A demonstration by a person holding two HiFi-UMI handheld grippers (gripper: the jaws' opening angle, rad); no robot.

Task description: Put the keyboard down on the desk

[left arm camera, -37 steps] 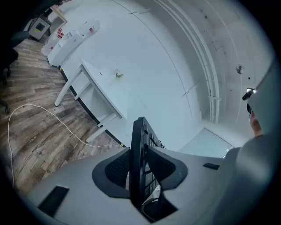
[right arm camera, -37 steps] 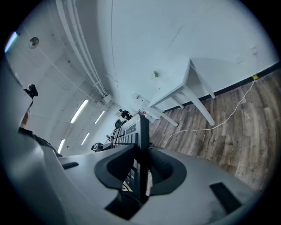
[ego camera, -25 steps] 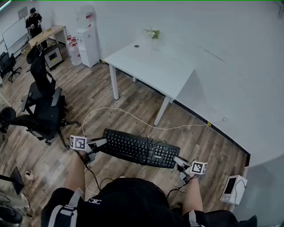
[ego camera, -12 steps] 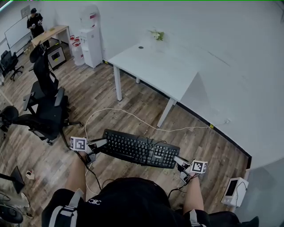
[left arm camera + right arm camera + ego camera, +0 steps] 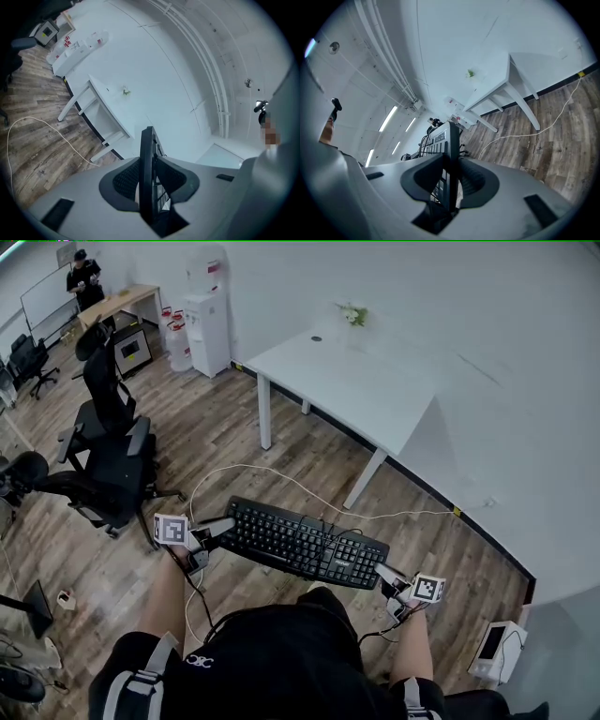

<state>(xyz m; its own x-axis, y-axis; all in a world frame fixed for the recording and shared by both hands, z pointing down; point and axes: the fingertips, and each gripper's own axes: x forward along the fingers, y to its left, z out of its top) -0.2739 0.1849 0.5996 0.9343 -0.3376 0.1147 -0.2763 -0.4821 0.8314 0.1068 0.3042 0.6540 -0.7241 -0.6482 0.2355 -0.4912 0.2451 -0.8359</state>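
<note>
One black keyboard (image 5: 302, 542) hangs in the air over the wood floor (image 5: 225, 432), just in front of the person, its long side running left to right with the left end a little farther away; it is not on the table. Two tools carry it, one at each short end. The left tool (image 5: 217, 534) is clenched on the left end, the keyboard's edge standing upright between its two dark pads, and its jaws have just been closing in on that edge; the right tool (image 5: 386, 577) is clamped on the right end in the same way, the edge pinched between its pads. Beyond the keyboard one white cable (image 5: 281, 486) lies in a loose curve on the floor; farther off stands one white table (image 5: 375, 395), well apart from the keyboard, with one small flowering plant (image 5: 352, 313) at its far edge. On the left are black office chairs (image 5: 112, 442), at least two, overlapping; at the far left stand one water dispenser (image 5: 208, 320) and one person (image 5: 84, 273). Near right, one white device (image 5: 495, 649) sits on the floor.
</note>
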